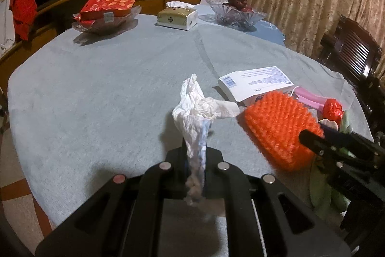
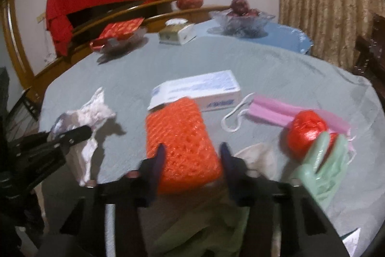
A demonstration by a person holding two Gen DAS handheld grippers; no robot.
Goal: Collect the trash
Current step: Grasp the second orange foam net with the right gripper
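Left tongs [image 1: 196, 155] clamped on crumpled tissue [image 1: 199, 110]; right tongs [image 2: 192, 160] around orange net [image 2: 180, 143].

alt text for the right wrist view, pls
The right gripper straddles an orange foam net on a grey tablecloth, fingers at its sides. At left, the left gripper holds a crumpled tissue; behind lie a white box and pink mask.
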